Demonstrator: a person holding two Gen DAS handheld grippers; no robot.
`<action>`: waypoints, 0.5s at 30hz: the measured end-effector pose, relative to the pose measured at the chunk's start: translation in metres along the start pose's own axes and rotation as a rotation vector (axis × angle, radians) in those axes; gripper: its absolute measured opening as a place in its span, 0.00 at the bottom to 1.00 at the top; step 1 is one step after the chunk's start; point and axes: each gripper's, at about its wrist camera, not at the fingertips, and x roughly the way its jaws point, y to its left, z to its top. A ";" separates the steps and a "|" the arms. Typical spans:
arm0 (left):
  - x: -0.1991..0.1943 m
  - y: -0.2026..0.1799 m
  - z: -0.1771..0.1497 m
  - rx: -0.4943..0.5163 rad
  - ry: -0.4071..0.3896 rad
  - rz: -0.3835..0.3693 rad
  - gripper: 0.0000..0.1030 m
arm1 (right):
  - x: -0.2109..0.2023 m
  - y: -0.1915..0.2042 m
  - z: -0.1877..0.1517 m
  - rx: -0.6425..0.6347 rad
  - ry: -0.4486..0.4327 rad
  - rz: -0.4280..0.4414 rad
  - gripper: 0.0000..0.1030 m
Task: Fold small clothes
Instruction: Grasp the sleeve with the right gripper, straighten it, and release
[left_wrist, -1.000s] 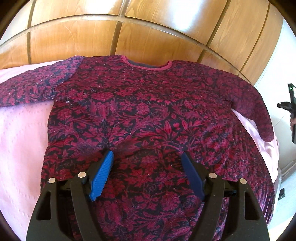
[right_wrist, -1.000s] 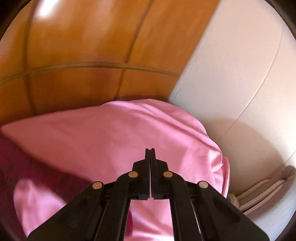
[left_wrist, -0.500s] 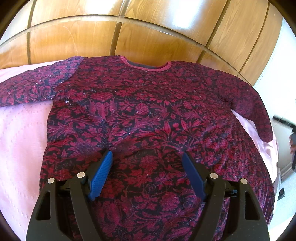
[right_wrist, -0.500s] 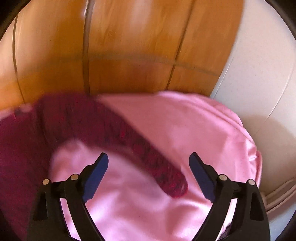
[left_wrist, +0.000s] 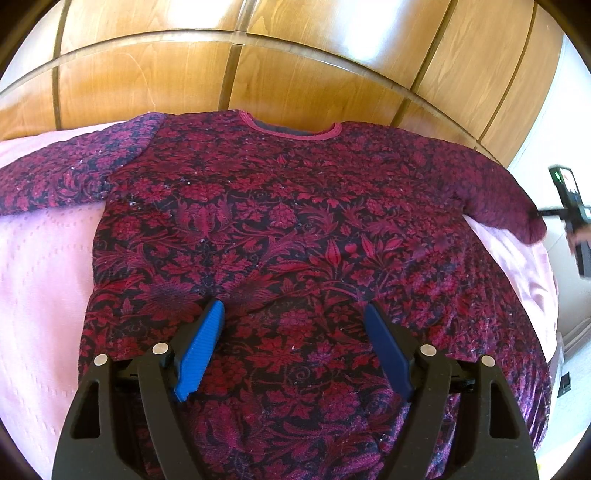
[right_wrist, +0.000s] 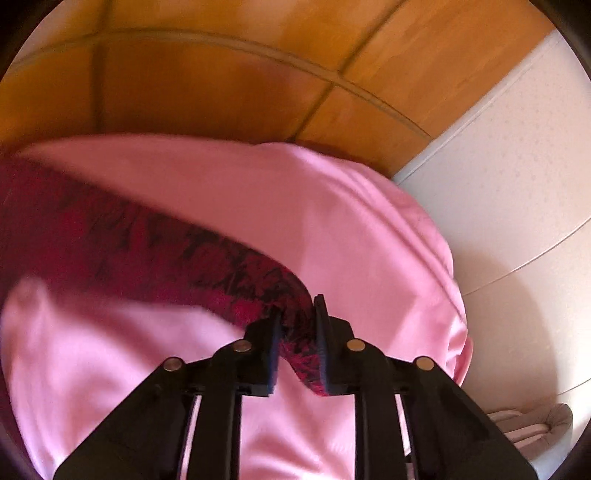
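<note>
A dark red floral long-sleeved top (left_wrist: 295, 236) lies flat, front up, on a pink bedspread (left_wrist: 44, 266), neck toward the wooden headboard. My left gripper (left_wrist: 293, 325) is open and empty over the lower middle of the top. My right gripper (right_wrist: 297, 314) is closed on the cuff of the top's right sleeve (right_wrist: 295, 339), at the bed's right side. The right gripper also shows at the far right of the left wrist view (left_wrist: 570, 206), next to the sleeve end (left_wrist: 517, 218).
A wooden headboard (left_wrist: 295, 66) runs behind the bed. A white wall (right_wrist: 517, 184) stands to the right of the bed. The pink bedspread (right_wrist: 332, 206) drops off at the right edge. A pale object (right_wrist: 532, 424) lies low at the right.
My right gripper went from shut to open, swung over the right sleeve, and has now closed on its cuff. My left gripper has stayed open over the top.
</note>
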 end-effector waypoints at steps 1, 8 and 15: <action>0.000 0.000 0.000 0.001 0.001 0.001 0.75 | 0.005 -0.003 0.012 0.018 -0.003 -0.021 0.28; 0.002 0.000 0.002 0.004 0.001 0.006 0.75 | 0.019 -0.011 0.046 0.175 -0.142 -0.151 0.93; 0.003 -0.002 0.002 0.009 0.001 0.005 0.77 | 0.024 -0.025 -0.020 0.568 -0.139 0.316 0.66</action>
